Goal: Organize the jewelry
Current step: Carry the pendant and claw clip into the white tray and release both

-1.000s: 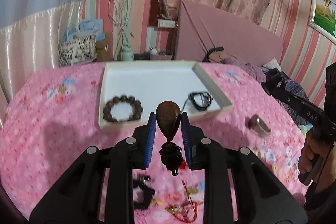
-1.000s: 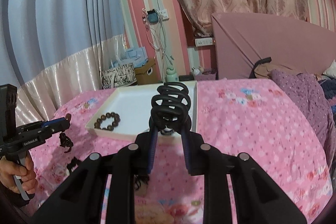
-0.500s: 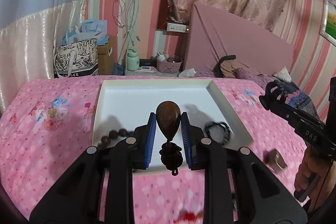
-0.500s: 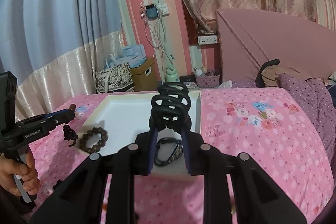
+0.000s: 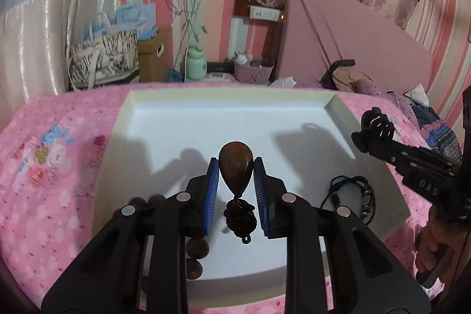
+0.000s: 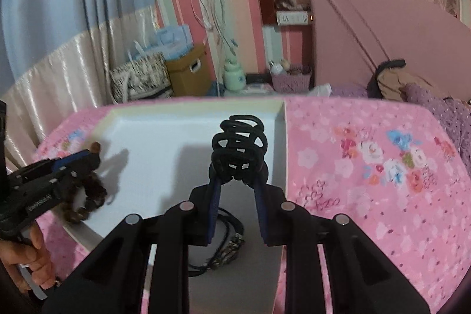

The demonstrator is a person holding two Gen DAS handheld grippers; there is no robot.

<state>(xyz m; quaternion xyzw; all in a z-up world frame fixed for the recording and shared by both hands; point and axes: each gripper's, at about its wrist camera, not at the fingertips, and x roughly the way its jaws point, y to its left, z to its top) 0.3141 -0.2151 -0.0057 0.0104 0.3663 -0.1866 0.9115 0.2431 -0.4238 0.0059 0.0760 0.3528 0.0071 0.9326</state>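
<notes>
Left gripper (image 5: 236, 167): closed on teardrop pendant (image 5: 236, 169); hard, smooth, maybe slippery.
Right gripper (image 6: 237, 180): clamps hair claw (image 6: 239, 149); light, stiff plastic.
Tray (image 5: 223, 114): below both.

a patterned tote bag (image 5: 104, 61) stands beside a cardboard box (image 5: 151, 56).
</notes>
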